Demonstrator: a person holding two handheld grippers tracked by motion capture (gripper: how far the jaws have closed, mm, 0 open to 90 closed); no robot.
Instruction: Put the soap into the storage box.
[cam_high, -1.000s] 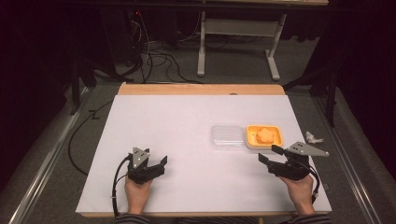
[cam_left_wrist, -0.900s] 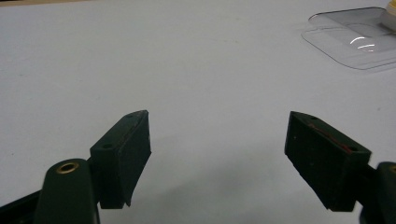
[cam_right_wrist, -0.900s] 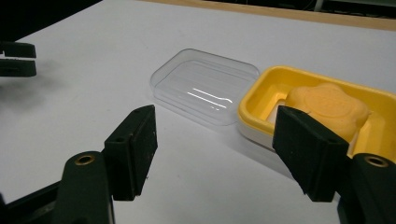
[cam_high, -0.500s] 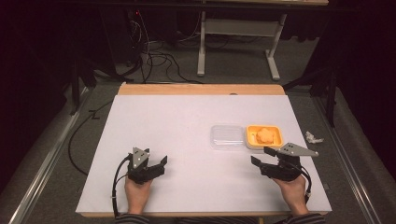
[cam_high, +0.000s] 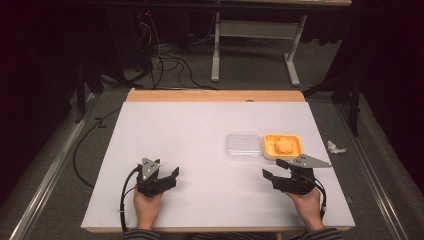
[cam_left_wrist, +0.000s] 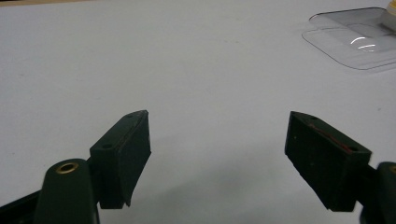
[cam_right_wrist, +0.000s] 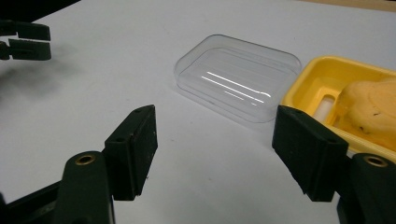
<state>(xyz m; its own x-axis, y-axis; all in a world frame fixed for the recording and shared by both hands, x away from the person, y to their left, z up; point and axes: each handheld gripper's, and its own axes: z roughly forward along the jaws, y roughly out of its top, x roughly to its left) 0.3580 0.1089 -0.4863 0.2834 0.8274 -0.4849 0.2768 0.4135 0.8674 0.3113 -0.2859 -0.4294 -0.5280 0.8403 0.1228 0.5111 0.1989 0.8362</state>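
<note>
The right gripper (cam_right_wrist: 215, 149) stands open and empty. Just ahead lies a clear, thin plastic rectangular lid (cam_right_wrist: 238, 81), touching a yellow plastic tray (cam_right_wrist: 322, 77) that holds a soft-looking orange lump (cam_right_wrist: 369, 109), possibly sponge. The lid should be light, springy and slippery; pinch its near rim. The left gripper (cam_left_wrist: 217, 158), also open, waits well apart over bare white tabletop (cam_high: 185, 135).

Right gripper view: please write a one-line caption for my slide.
Open right tongs above the white table, facing a clear lid beside a yellow tray holding an orange lump.
</note>
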